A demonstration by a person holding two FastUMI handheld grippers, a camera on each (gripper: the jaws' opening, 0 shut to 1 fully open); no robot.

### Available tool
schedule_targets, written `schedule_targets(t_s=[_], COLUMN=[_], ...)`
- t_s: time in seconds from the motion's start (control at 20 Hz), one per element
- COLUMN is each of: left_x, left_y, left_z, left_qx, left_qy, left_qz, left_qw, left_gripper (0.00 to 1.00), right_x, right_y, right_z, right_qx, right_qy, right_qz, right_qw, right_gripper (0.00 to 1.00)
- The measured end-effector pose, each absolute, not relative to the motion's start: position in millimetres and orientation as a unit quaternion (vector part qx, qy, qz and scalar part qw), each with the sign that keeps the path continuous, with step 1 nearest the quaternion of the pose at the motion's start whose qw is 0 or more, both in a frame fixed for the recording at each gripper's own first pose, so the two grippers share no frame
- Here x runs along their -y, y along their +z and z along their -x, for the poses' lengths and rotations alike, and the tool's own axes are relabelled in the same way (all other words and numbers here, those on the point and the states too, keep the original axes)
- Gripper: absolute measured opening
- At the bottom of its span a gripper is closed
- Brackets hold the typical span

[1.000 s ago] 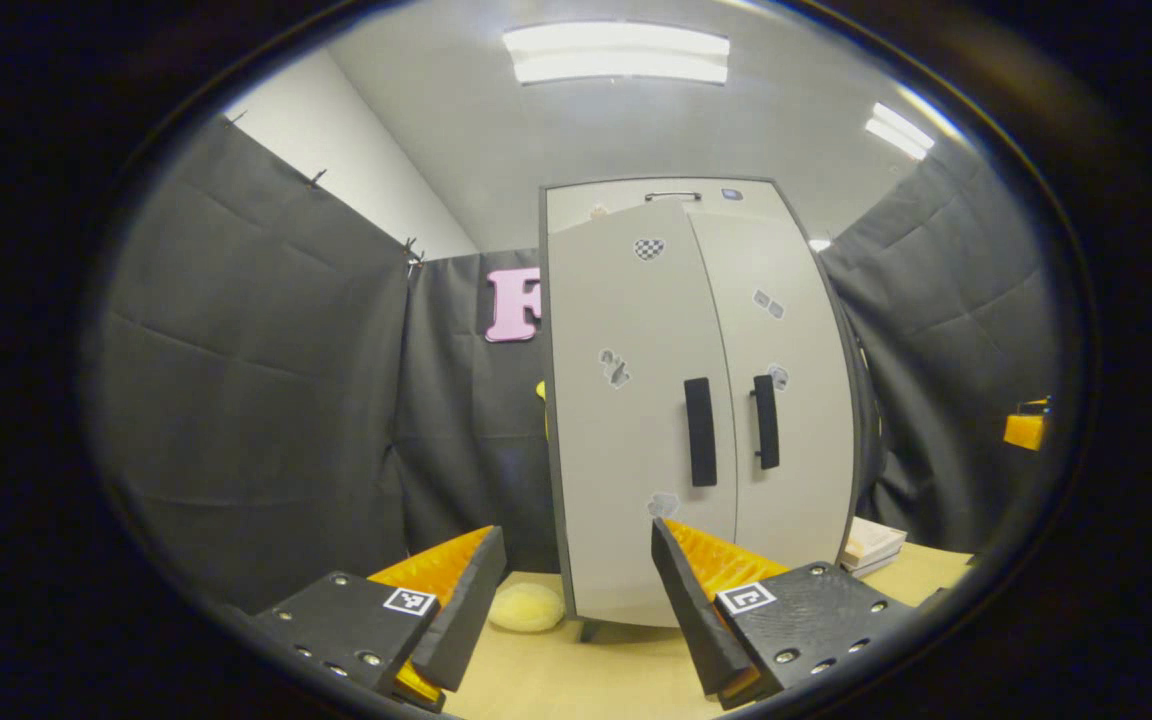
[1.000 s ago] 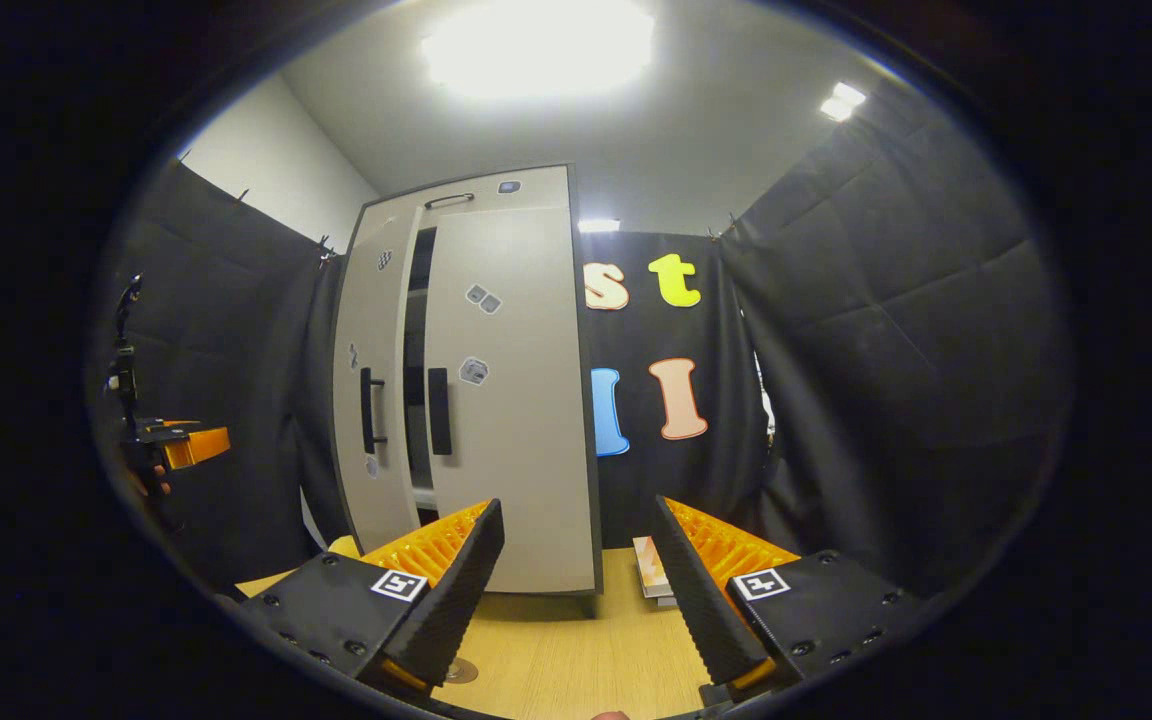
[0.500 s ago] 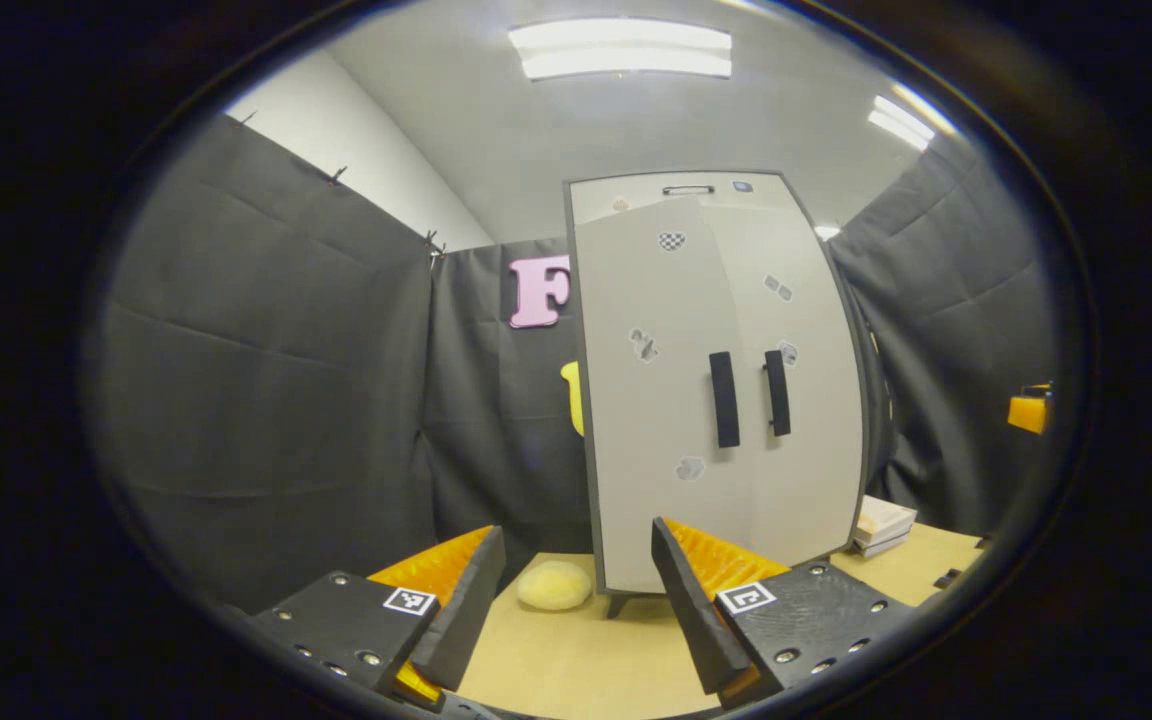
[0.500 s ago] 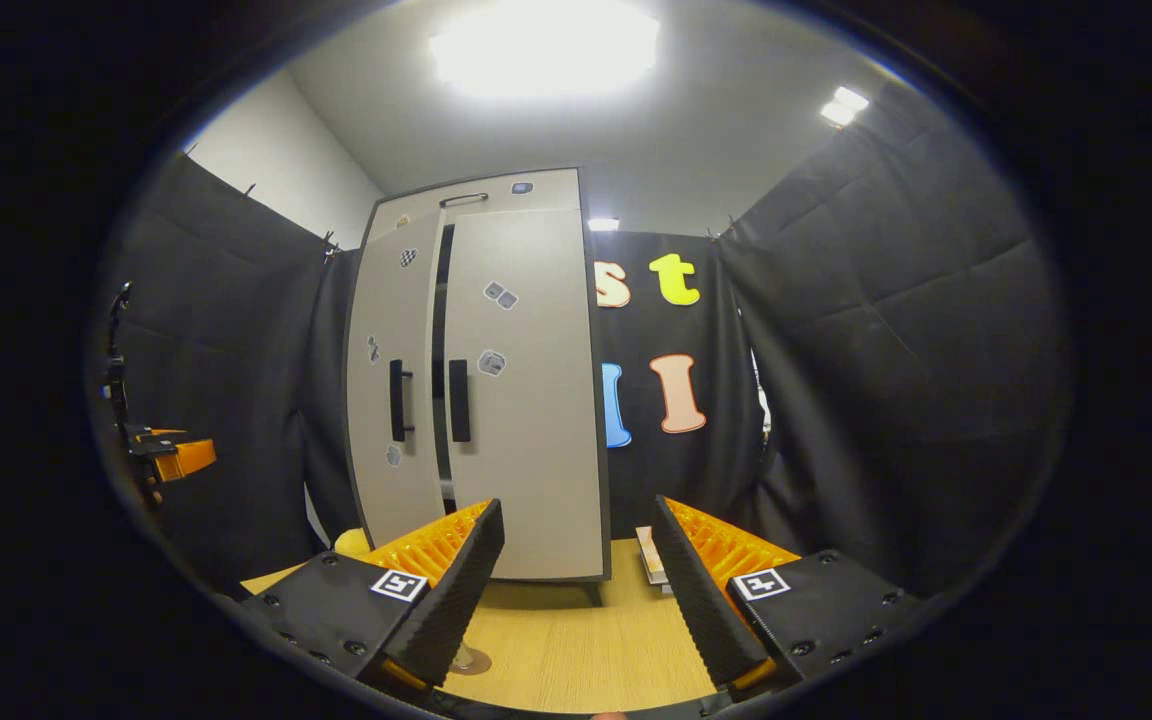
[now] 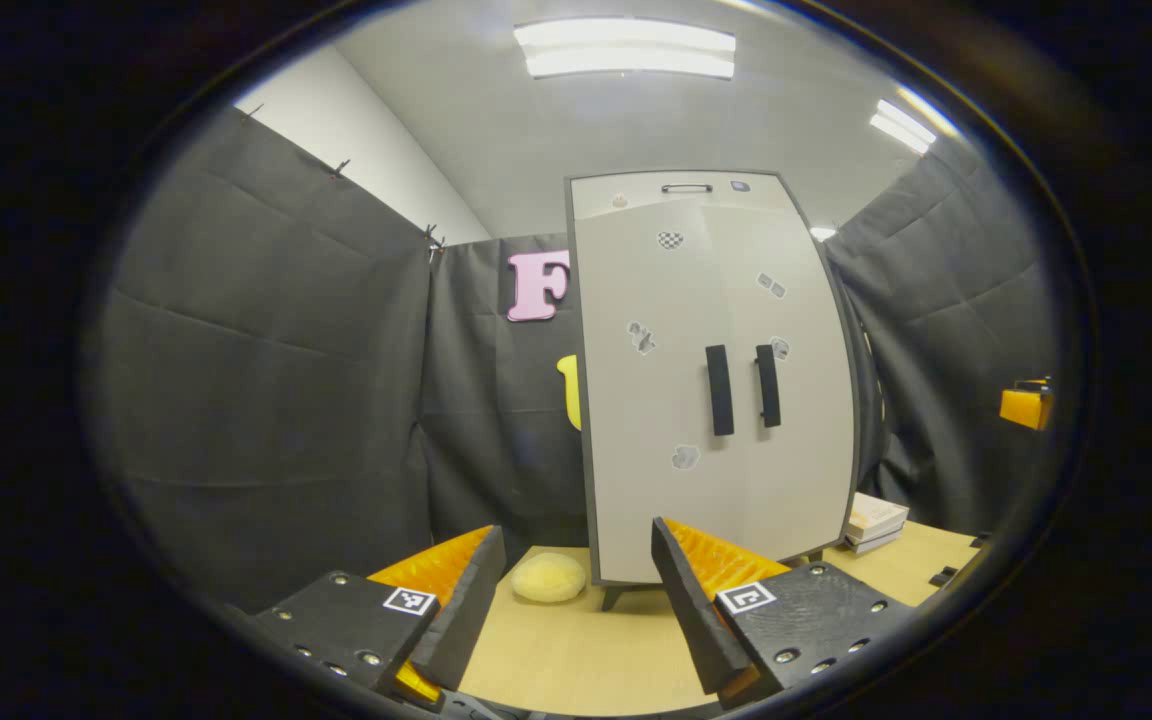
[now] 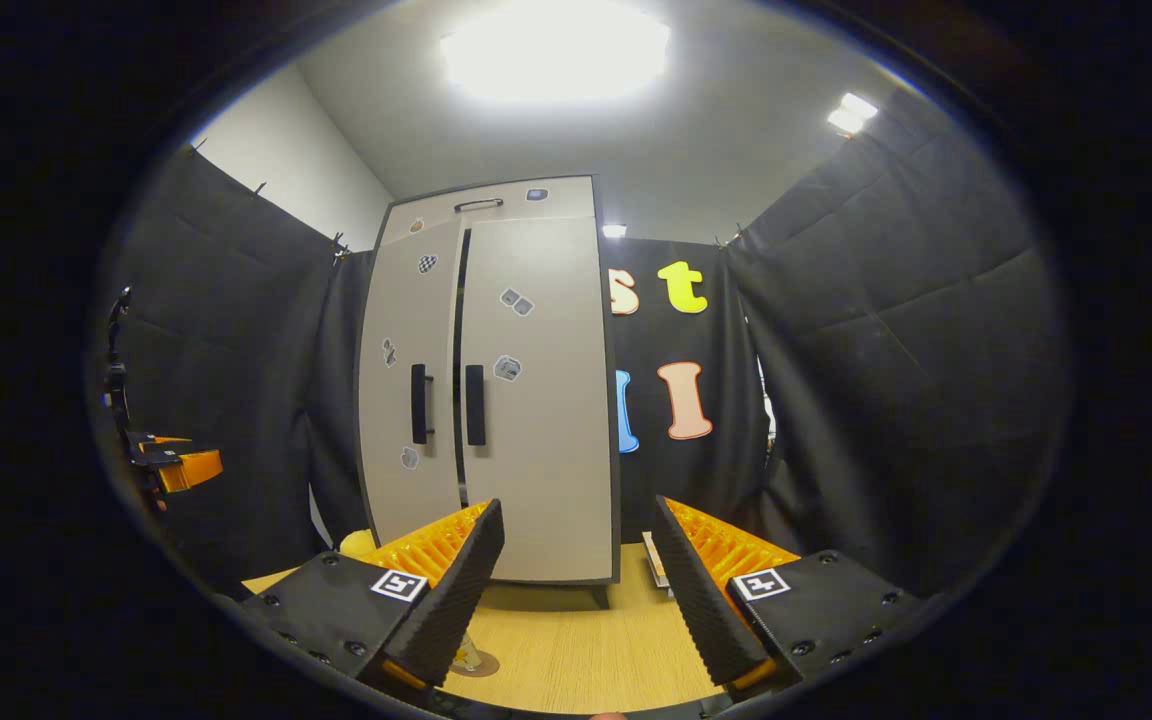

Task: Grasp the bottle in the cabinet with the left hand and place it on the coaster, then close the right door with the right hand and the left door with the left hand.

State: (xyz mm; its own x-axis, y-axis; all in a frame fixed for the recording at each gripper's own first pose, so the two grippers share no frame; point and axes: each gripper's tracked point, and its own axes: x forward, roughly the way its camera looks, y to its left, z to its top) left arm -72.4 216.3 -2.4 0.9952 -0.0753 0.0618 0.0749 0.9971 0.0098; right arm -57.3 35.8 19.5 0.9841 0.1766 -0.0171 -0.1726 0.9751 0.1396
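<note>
1. now the left gripper point(image 5: 571, 590) hangs in front of the cabinet point(image 5: 716, 380), fingers apart and empty.
2. the right gripper point(image 6: 576, 590) faces the cabinet too, fingers apart.
3. the left door point(image 6: 408, 390) sits a crack ajar.
4. a coaster point(image 6: 474, 664) lies on the table point(image 6: 576, 650) before the cabinet.

No text, brand or number can be read: the small stickers on the cabinet point(image 5: 716, 380) doors are too small to make out.
</note>
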Motion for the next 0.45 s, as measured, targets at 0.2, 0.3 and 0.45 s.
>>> schedule_targets(t_s=[0.2, 0.3, 0.45], left_x=[-220.9, -222.2, -222.5], left_y=[-4.7, -4.0, -2.0], left_z=[71.7, 72.8, 72.4], left_qx=[0.028, 0.029, 0.032], left_qy=[-0.035, -0.035, -0.033], left_qz=[0.003, 0.003, 0.001], left_qw=[0.999, 0.999, 0.999], left_gripper=[0.86, 0.86, 0.86], right_x=[-38.0, -38.4, -36.3], right_y=[24.7, 25.3, 25.7], right_z=[56.4, 55.5, 55.4], right_qx=[-0.007, -0.005, -0.005], right_qy=[0.088, 0.088, 0.087], right_qz=[-0.06, -0.062, -0.063], right_qw=[0.994, 0.994, 0.994], right_gripper=[0.98, 0.95, 0.95])
